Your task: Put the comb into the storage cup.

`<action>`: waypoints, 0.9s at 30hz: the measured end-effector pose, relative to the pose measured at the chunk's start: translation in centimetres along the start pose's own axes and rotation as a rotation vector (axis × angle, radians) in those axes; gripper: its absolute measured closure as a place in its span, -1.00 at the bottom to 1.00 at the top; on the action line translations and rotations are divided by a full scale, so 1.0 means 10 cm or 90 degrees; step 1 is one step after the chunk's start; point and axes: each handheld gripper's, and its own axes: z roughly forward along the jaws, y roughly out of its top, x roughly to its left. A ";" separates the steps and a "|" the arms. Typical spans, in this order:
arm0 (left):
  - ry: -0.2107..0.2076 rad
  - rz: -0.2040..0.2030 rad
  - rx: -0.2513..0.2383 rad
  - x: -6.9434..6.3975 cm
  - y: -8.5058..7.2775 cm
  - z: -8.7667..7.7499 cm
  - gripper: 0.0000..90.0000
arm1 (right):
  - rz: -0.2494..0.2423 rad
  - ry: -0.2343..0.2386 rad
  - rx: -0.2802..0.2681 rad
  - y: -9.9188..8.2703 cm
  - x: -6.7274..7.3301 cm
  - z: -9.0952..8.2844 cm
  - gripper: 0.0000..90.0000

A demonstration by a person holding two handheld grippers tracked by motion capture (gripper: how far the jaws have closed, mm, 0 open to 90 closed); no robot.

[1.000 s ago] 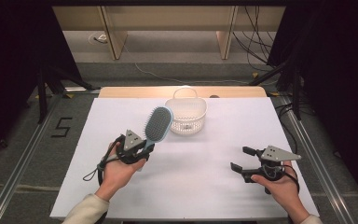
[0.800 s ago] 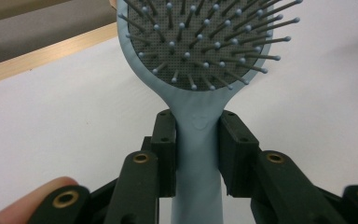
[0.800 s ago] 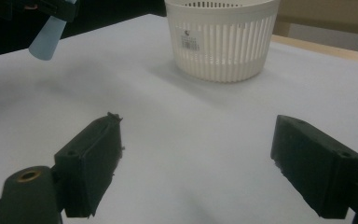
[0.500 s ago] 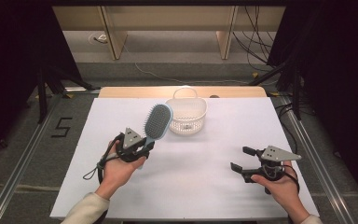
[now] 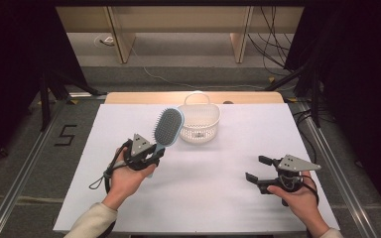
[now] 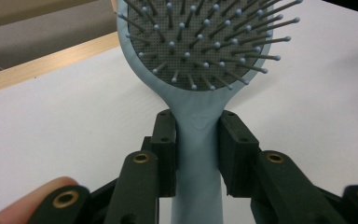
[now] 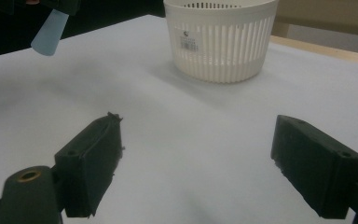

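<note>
While the left claw (image 5: 155, 154) pinches the pale blue hairbrush (image 5: 165, 130) by its handle, the brush head stands raised off the white counter (image 5: 218, 198), tilted up and away from the person, with its grey bristle pad facing the camera above. In the left gripper view the two black jaws press against either side of the handle's neck just below the head (image 6: 200, 42), and the bristles with their small rounded tips point toward the lens. The brush head sits just beside the white slatted basket (image 5: 199, 121), to its left in the high view; whether the two touch I cannot tell. The basket stands upright near the far edge of the counter, its thin handle raised at the back.

The right claw (image 5: 259, 168) is spread wide and holds nothing. It hovers low over the near right part of the counter, well apart from the brush and the basket, carried in the person's right hand (image 5: 297, 198). In the right gripper view its jaws stand far apart over bare white surface, the basket (image 7: 220, 39) ahead of them and the tip of the brush handle (image 7: 49, 33) at the upper left.
</note>
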 end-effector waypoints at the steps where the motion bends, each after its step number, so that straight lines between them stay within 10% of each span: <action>1: 0.000 -0.001 0.000 0.00 0.00 0.00 0.55 | 0.000 0.000 0.000 0.00 0.00 0.00 -0.62; 27: 0.009 -0.005 -0.017 0.02 0.09 0.03 0.55 | -0.003 -0.010 -0.005 0.00 0.00 -0.01 -0.63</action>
